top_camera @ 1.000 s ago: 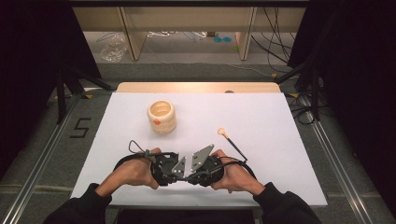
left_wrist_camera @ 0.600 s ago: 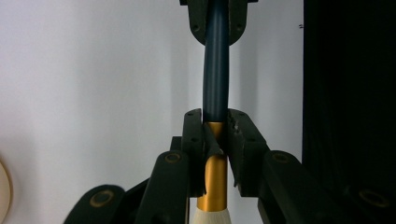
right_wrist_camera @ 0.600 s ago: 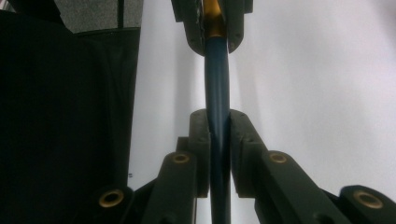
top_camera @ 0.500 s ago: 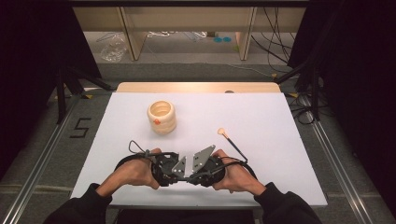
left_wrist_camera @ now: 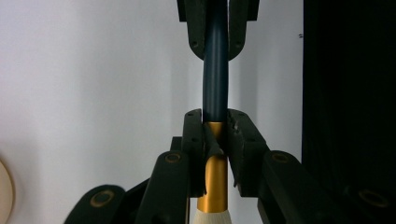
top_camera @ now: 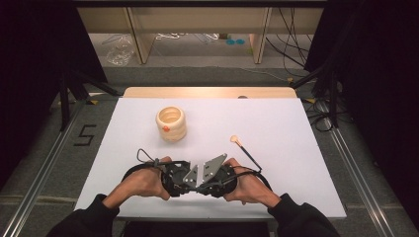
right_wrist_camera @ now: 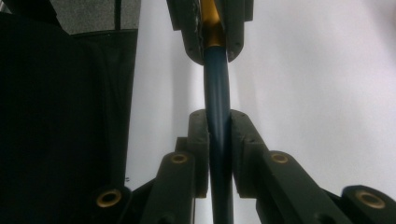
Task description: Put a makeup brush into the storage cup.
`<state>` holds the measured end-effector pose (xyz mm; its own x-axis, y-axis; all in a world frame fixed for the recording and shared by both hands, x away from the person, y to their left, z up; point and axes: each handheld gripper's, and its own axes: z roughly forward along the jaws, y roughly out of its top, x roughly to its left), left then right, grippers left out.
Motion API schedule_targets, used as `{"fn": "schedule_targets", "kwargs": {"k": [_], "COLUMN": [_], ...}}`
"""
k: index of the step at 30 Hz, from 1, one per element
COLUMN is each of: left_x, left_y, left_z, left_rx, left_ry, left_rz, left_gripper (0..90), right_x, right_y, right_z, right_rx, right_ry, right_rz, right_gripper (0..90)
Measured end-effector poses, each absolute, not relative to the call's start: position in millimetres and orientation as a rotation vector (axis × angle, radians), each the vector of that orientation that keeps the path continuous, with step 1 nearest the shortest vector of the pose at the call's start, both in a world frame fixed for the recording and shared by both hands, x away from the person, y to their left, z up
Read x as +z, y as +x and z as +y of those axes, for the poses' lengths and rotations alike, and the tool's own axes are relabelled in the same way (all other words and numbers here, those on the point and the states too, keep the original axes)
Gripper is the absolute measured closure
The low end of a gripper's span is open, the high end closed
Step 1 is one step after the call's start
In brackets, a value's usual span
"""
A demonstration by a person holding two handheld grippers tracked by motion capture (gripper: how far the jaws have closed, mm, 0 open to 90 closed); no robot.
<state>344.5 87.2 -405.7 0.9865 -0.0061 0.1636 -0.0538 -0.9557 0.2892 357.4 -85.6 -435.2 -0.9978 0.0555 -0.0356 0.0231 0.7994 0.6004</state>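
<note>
Both tools sit tip to tip at the near edge of the white bench (top_camera: 296,128), each clamped on the same brush.

Left tool (left_wrist_camera: 215,135): jaws closed on the brush (left_wrist_camera: 215,84) right at the joint where the gold ferrule meets the dark blue handle. Cream bristles poke out just behind its jaws, toward the camera. Handle runs straight ahead from its tips into the other tool's jaws, seen at the top of the left gripper view.

Right tool (right_wrist_camera: 218,135): jaws closed on the blue handle further along. Ahead of its tips the handle meets the gold ferrule, pinched by the left tool's jaws at the top of the right gripper view.

From the high view the two tools are close together, nose to nose, with a hand on each: left hand (top_camera: 143,182), right hand (top_camera: 247,185).

A second brush (top_camera: 243,148) lies loose on the bench just beyond the right tool, cream tip pointing away from it. A cream ribbed pot (top_camera: 171,123) stands upright well ahead of the left tool, apart from both.
</note>
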Motion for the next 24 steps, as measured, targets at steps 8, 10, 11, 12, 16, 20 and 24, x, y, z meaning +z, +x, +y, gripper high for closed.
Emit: {"fn": "schedule_targets", "kwargs": {"k": [8, 10, 11, 12, 16, 20, 24], "left_x": [-405.7, -405.7, -405.3, -405.3, -405.4, -409.9, -413.2], "left_y": [345.1, 346.6, 346.9, 347.1, 347.1, 349.6, 350.7], "left_z": [88.7, 89.5, 89.9, 90.0, 90.0, 91.6, 92.8], "left_rx": [0.231, 0.241, 0.237, 0.239, 0.236, 0.227, 0.209], "left_ry": [2.815, 2.802, 2.806, 2.804, 2.805, 2.805, 2.797], "left_rz": [-0.029, -0.025, -0.021, -0.018, -0.022, -0.023, -0.007], "left_gripper": [77.8, 77.5, 77.3, 77.2, 77.1, 76.2, 76.4], "right_x": [-433.8, -433.0, -432.5, -432.1, -431.3, -430.7, -430.9], "right_y": [357.9, 358.6, 358.8, 359.3, 359.4, 359.6, 359.9], "right_z": [-86.7, -87.7, -88.3, -89.1, -90.4, -90.7, -92.2], "right_rx": [0.995, 1.010, 1.013, 1.015, 1.017, 1.025, 1.019], "right_ry": [0.055, 0.054, 0.059, 0.057, 0.057, 0.047, 0.051], "right_rz": [2.917, 2.913, 2.909, 2.912, 2.910, 2.909, 2.910], "right_gripper": [80.8, 80.9, 80.9, 81.0, 81.0, 81.0, 81.0]}}
